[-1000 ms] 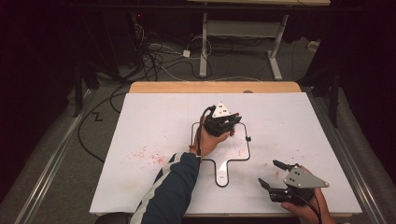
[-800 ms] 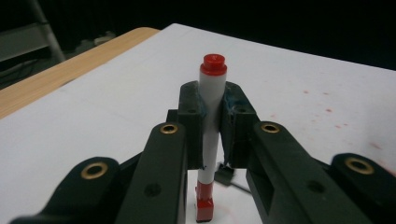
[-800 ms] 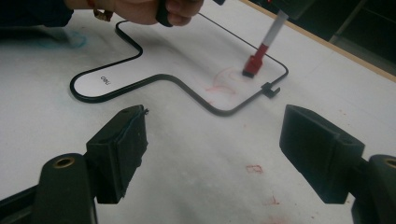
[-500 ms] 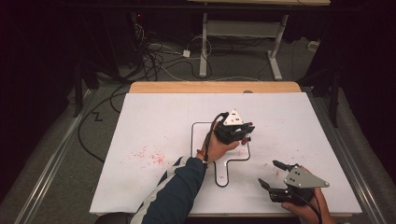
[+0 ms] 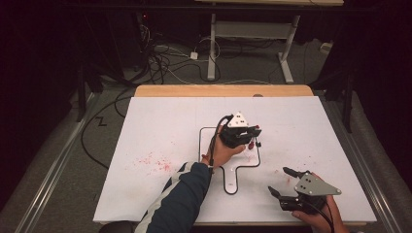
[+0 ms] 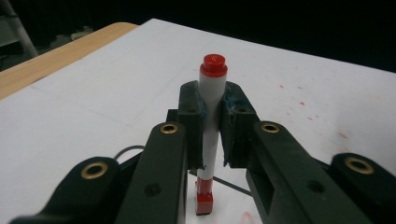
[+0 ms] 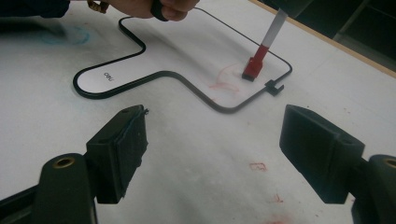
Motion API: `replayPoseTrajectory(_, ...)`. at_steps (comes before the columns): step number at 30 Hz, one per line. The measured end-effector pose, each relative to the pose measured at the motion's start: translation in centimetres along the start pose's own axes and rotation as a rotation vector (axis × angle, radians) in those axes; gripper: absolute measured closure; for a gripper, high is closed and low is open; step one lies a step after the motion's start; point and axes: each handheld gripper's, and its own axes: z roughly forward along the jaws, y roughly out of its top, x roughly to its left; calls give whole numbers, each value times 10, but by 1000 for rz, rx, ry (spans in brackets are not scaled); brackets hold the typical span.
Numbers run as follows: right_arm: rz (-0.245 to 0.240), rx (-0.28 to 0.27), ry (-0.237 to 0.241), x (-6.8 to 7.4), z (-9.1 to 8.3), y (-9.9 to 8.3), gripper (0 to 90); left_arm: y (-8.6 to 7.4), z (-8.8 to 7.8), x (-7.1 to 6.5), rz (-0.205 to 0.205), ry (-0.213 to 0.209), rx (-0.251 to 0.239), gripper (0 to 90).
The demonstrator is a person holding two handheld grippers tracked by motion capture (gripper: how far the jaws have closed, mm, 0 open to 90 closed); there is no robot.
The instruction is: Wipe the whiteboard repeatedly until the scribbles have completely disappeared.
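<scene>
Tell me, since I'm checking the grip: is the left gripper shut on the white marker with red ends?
Shut on it. The left gripper's pads squeeze the white marker with red ends.

Floor cables (image 5: 165, 58) (tangled) — desk frame (image 5: 248, 34)

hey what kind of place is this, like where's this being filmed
Probably a lab or workshop set up for recording, not a home. A white work board on a wooden table, loose cables on the floor, and a bare metal desk frame behind suggest it.
</scene>
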Motion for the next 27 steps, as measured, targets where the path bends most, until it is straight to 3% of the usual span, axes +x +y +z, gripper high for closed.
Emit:
replayPoseTrajectory(4,-4,3,4,1,0,0,239,0,-6,1,24,14,25,782)
replayPoseTrajectory(11,-2,5,3,0,1,-1,239,-6,-21,20,-13,82,23,782)
replayPoseTrajectory(15,-5,9,6,1,2,0,240,-10,-22,19,-47,53,-2,782)
replayPoseTrajectory(24,-5,8,5,2,1,0,240,-12,-19,-7,-16,-34,-13,782)
replayPoseTrajectory(27,-5,8,5,2,1,0,239,-12,-20,-13,0,-42,-4,782)
